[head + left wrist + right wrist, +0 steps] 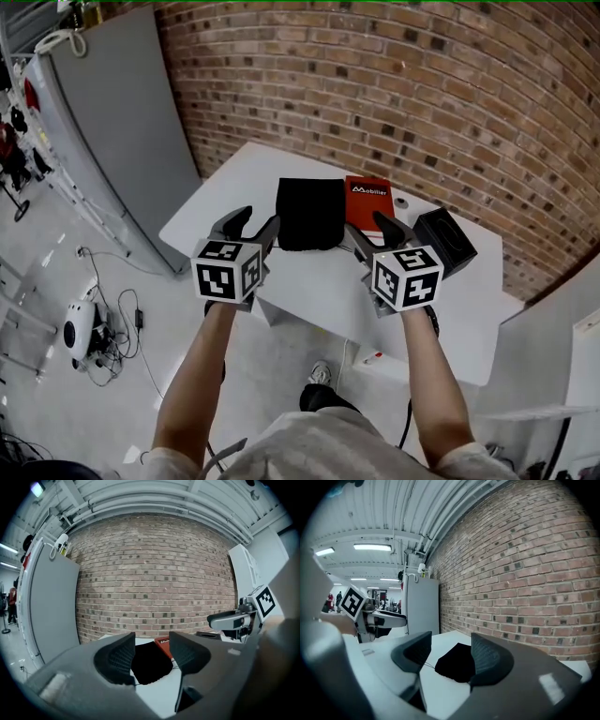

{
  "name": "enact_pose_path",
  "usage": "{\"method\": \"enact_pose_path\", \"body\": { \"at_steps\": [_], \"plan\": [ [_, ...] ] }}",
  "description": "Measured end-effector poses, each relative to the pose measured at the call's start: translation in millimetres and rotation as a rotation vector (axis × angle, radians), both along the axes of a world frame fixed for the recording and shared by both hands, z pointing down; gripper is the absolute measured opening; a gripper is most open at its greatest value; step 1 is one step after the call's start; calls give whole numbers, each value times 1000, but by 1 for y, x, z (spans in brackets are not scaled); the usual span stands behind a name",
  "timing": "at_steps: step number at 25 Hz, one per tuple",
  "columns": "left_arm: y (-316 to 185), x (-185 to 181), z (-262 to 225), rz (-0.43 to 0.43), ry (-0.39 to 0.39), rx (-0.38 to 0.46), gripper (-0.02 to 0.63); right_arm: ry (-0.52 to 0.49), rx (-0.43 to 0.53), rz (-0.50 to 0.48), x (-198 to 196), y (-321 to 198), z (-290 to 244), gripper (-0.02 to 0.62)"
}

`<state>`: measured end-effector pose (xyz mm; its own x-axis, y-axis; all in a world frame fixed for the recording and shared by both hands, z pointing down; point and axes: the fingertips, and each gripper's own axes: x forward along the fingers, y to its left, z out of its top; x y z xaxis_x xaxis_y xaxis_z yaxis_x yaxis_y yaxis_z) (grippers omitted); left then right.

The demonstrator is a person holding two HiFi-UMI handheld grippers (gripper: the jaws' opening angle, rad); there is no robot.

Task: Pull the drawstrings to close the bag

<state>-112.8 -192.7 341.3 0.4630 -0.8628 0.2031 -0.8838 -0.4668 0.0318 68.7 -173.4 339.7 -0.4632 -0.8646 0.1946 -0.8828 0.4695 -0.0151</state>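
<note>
Left claw and right claw hover spread and empty, flanking the black bag just ahead.

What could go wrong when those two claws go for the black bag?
The drawstring looks thread-thin; the open left claw or right claw might miss it and pinch cloth. The red booklet lies beside the black bag, where the right claw could snag it. Uneven pulls might drag the bag.

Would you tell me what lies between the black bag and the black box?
A red booklet lies flat between the black bag and the black box, beside the bag; the head view shows it.
</note>
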Motion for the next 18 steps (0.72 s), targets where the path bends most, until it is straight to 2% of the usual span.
{"method": "enact_pose_path", "body": {
  "at_steps": [11, 18],
  "plan": [
    [-113, 21, 11, -6, -6, -21, 232, -17, -19, -11, 19, -117, 9, 263],
    [-160, 29, 18, -10, -7, -42, 232, -14, -47, -24, 25, -165, 17, 264]
  ]
}}
